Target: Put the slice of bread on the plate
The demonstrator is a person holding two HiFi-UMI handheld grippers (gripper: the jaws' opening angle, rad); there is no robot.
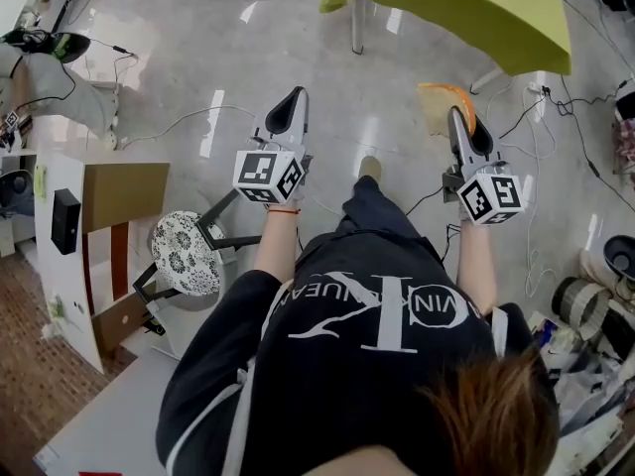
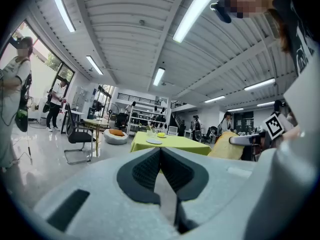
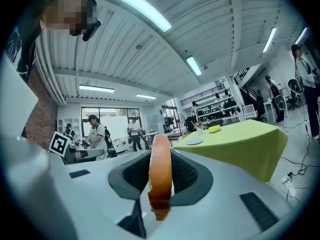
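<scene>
Black-shirted shoulders fill the bottom of the head view, with both arms stretched forward. Right tool (image 1: 455,114) is clamped on the bread (image 3: 161,174); the slice stands on edge between its jaws and sticks out past the tips. Left tool (image 1: 295,95) has its jaws closed together with nothing in them. It is held level beside the right tool, well apart from it. Plate (image 3: 194,141) lies on the green counter (image 3: 250,139), well ahead of the right tool and a little to its right, apart from the bread.
</scene>
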